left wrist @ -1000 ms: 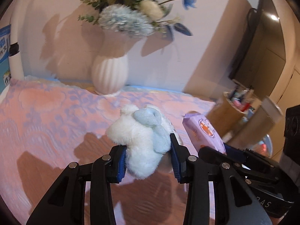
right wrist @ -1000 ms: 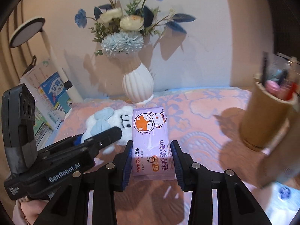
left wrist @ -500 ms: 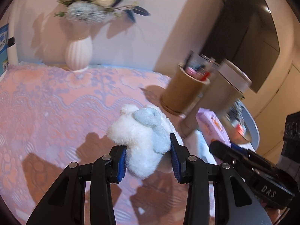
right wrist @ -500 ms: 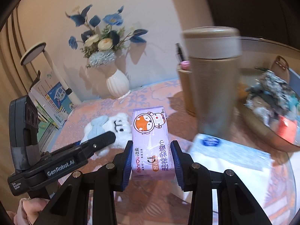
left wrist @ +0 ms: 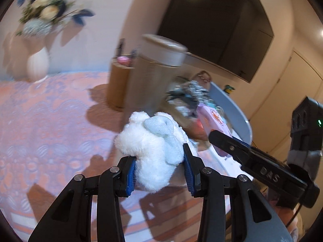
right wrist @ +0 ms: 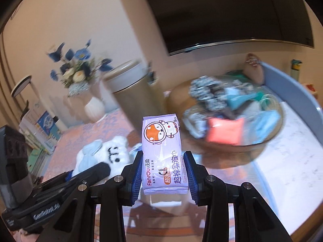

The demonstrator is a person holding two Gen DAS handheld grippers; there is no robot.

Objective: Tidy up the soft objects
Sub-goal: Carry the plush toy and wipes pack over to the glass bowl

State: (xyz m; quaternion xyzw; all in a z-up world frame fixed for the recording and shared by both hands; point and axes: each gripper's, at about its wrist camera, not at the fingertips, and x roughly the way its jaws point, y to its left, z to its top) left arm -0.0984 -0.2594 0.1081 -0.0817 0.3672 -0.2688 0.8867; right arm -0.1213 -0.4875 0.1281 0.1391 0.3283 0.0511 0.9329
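Note:
My left gripper (left wrist: 159,168) is shut on a white plush toy (left wrist: 151,151) with a pale blue bow, held above the patterned pink cloth. My right gripper (right wrist: 164,170) is shut on a purple pack of wet wipes (right wrist: 162,149) printed with an orange cartoon animal. In the right wrist view the plush toy (right wrist: 109,153) and the left gripper's black body show at the lower left. In the left wrist view the wipes pack (left wrist: 214,121) and the right gripper's arm show at the right. A round wooden bowl (right wrist: 177,100) holding several soft items sits ahead of the wipes.
A tall beige lidded canister (right wrist: 131,92) and a wooden pen holder (left wrist: 118,86) stand close ahead. A white vase of flowers (left wrist: 38,64) sits at the back left. A dark screen (right wrist: 232,10) hangs on the wall. Books (right wrist: 40,129) stand at the far left.
Both grippers have swept to the right with their loads. The vase has slid to the left, and the canister and the bowl of soft items have come into view ahead.

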